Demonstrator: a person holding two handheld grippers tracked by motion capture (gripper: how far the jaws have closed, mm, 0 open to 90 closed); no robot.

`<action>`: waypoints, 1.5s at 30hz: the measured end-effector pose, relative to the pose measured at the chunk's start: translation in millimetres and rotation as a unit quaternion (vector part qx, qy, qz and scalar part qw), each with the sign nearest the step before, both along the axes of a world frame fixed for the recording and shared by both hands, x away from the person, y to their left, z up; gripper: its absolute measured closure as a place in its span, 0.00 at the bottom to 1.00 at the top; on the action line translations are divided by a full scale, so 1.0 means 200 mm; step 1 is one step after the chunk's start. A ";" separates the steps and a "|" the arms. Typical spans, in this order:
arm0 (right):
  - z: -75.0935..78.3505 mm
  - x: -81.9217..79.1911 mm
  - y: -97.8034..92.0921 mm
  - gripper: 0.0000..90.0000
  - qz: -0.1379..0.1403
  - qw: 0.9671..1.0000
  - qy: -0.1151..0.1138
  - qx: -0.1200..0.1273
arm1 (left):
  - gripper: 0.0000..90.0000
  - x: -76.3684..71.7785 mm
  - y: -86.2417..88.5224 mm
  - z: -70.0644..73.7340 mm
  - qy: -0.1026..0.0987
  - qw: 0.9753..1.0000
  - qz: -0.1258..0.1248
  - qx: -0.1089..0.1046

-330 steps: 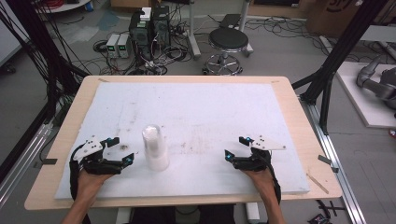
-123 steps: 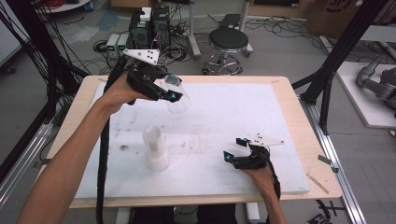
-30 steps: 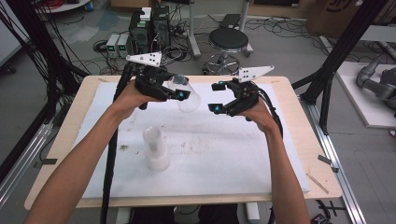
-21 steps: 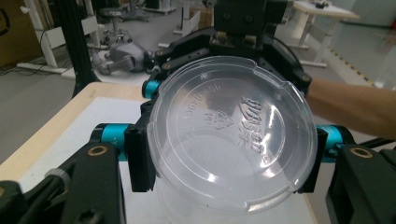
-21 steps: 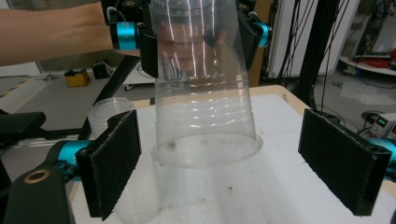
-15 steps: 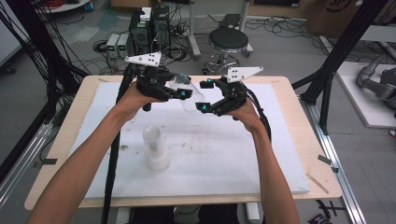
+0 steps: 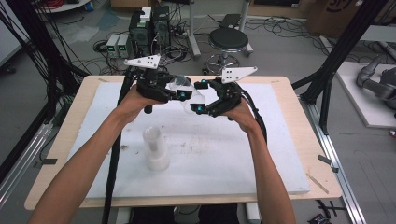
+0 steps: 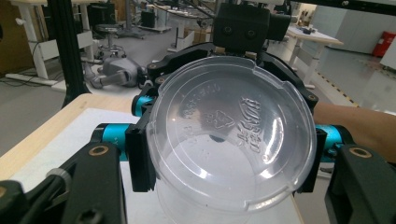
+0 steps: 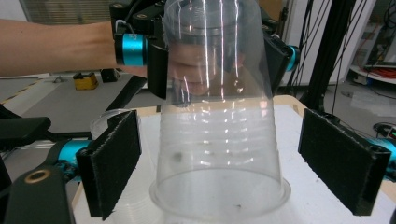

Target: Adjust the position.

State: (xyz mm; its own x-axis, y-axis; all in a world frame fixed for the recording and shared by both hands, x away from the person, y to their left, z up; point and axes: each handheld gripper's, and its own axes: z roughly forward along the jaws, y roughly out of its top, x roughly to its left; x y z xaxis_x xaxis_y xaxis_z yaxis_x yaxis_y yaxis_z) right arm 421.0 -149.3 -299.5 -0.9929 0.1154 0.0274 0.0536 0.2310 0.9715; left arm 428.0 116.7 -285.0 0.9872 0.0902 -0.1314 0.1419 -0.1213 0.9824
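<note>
My left fingers are clamped on the clear plastic cup, squeezing its narrow closed end from both sides, and the cup lies level in the air with its wide mouth turned toward my right hand. My left gripper holds it above the far part of the white foam board, well clear of the surface. In the left gripper view the cup's round base faces the camera, its edge reaching nearly to both pads.

My right gripper stands spread wide, holding nothing. In the right gripper view the two black pads flank the cup's rim, each with a clear gap of air between pad and plastic (the gap looks a little wider on that view's right side), so neither touches the cup yet. The cup's lip sits low in that view, between the pads and close to the camera.

Nearer to me than the held cup, and off to its left, a stack of cups stands upright on the board, well apart from both grippers. Beyond the held cup the board runs a short way to its far edge, then the wooden table's rim. To the cup's right the board lies bare out to its edge.
</note>
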 end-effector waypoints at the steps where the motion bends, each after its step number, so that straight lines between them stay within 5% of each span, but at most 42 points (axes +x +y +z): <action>1: 0.00 0.00 0.00 0.15 0.000 1.000 0.000 0.000 | 0.44 0.00 0.00 0.00 0.000 1.000 -0.002 0.001; 13: -0.01 0.01 0.06 0.17 0.013 1.000 -0.005 0.007 | 0.44 -0.01 0.00 0.01 -0.003 1.000 -0.008 -0.009; 24: -0.01 0.00 0.07 0.35 0.014 1.000 -0.024 0.001 | 0.45 0.00 0.00 0.03 -0.009 1.000 -0.011 -0.005; 37: -0.01 0.01 0.07 0.40 0.011 1.000 -0.025 -0.006 | 0.44 0.00 -0.01 0.02 -0.008 1.000 -0.009 0.001; 39: -0.01 0.00 0.07 0.40 0.011 1.000 -0.025 -0.007 | 0.40 0.00 -0.01 0.02 -0.004 1.000 -0.004 0.001; 40: -0.01 0.01 0.06 0.39 0.010 1.000 -0.026 -0.008 | 0.25 0.00 -0.01 0.02 -0.002 1.000 0.005 0.004; 45: -0.01 0.01 0.06 0.39 0.007 1.000 -0.023 -0.011 | 0.12 0.00 0.01 0.03 0.003 1.000 0.017 0.012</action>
State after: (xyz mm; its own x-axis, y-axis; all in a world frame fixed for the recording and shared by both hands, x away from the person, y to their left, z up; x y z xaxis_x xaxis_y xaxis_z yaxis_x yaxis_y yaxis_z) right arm 422.3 -138.2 -300.7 -0.9946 0.1015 -0.0199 0.0064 0.2527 0.9675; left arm 428.6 118.1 -279.8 0.9826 0.1270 -0.1354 0.1530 -0.1404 0.9782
